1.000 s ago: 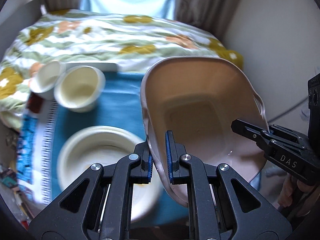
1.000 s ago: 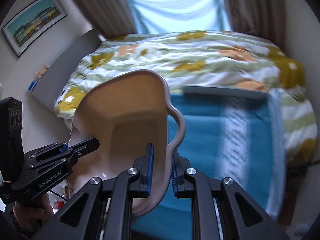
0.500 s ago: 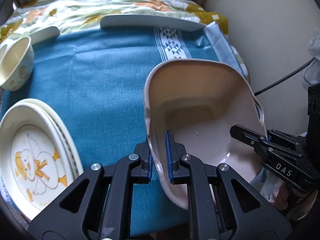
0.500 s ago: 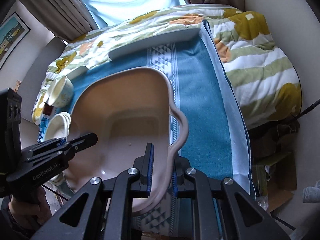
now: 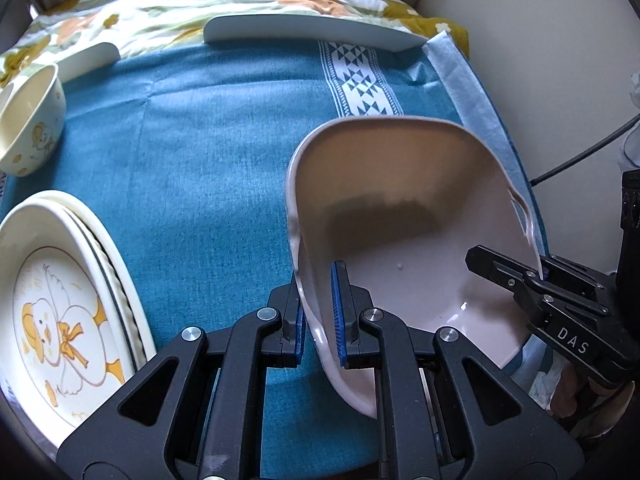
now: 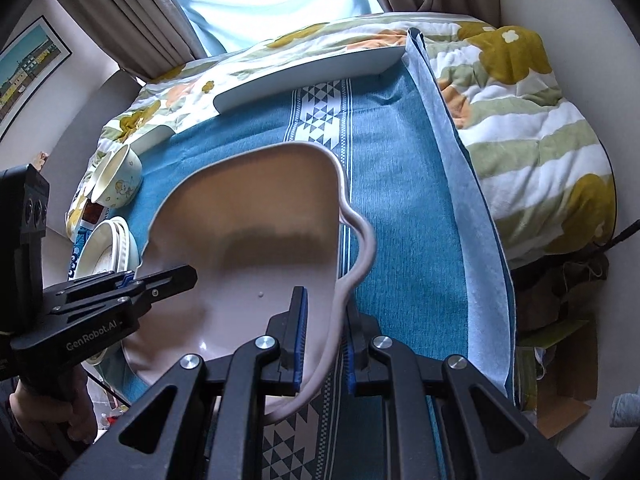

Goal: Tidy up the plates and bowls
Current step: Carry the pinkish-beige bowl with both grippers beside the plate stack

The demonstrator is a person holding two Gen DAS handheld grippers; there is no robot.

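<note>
Both grippers hold one large pinkish-beige basin (image 5: pixel 404 216) between them. The left gripper (image 5: pixel 320 316) is clamped tight on the basin's near left rim, one blue pad inside the wall and one outside. The right gripper (image 6: pixel 323 338) is pinched the same way on the opposite rim, just below the looped handle (image 6: pixel 360 240). The basin is empty and sits tilted over the right part of the blue cloth (image 5: pixel 208 148), its far edge raised; whether its underside already touches the cloth cannot be told from either view.

As for progress, some sorting looks done. On the left of the cloth, cream plates (image 5: pixel 60 288) with a duckling print lie nested in one stack. Beyond them a small cream bowl (image 5: pixel 30 120) leans on its side against something cut off by the frame edge, probably a second bowl. Nothing is in the basin yet.

What seems left is to set the basin down flat and let go. If it is meant as the container, the plates and bowls would then go inside.
</note>
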